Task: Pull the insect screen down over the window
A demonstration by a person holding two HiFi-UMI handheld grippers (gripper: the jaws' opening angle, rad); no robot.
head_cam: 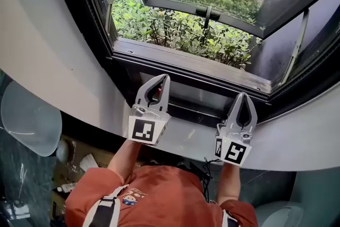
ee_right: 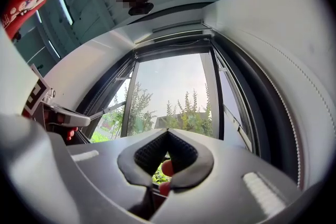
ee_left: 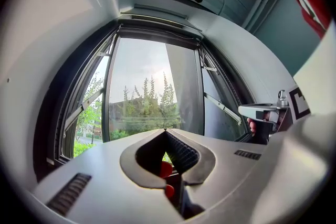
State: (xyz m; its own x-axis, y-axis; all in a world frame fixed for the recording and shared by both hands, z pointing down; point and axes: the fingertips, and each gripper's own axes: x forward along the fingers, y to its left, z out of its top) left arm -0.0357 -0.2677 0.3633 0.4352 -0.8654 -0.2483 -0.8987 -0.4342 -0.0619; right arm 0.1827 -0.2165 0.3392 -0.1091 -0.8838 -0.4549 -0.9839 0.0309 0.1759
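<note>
Barely begun: dark-framed open window [head_cam: 191, 64] uncovered onto green shrubs [head_cam: 175, 29], roll-down insect screen judged still wound inside pale housing bar [ee_left: 157, 10] at frame's 12 o'clock; left grey claw [head_cam: 162, 78] and right grey claw [head_cam: 243, 95] pinched closed, empty, near sill at 6 o'clock.

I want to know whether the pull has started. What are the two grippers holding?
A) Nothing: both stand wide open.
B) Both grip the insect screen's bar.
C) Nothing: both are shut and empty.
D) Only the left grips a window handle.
C: the jaws of the left gripper and the right gripper meet tip to tip, with only the open window showing beyond them.
</note>
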